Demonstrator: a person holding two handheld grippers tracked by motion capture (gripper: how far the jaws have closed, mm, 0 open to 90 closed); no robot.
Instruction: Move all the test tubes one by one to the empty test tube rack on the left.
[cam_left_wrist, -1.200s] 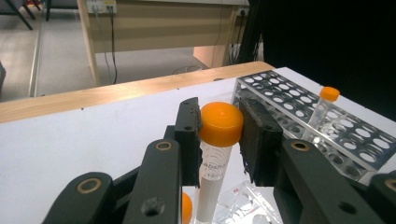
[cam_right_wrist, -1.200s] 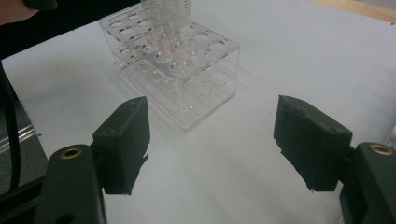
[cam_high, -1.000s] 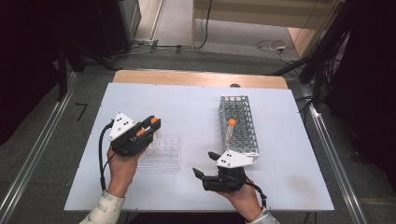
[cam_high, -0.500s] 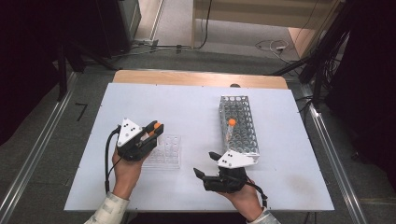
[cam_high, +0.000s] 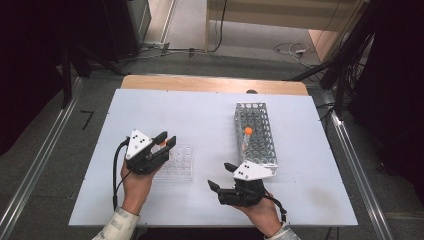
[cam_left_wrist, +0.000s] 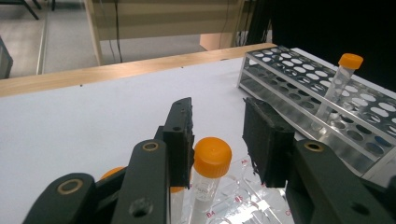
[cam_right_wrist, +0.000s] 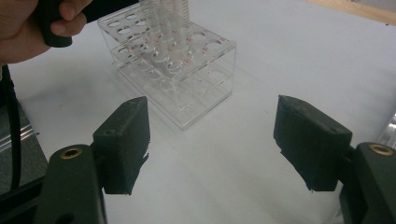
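White table (cam_high: 200, 115) on grey floor (dark room around). My left gripper (cam_left_wrist: 217, 135) hovers, jaws apart, around an orange-capped tube (cam_left_wrist: 211, 163) in the clear rack (cam_high: 180, 167); my right gripper (cam_high: 220, 176) gapes wide near the metal rack (cam_high: 260, 145).

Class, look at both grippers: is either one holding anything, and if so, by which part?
Nothing is held. The left gripper is open around an orange-capped tube in the clear rack, its jaws beside the cap but not closed on it. The right gripper is open and empty.
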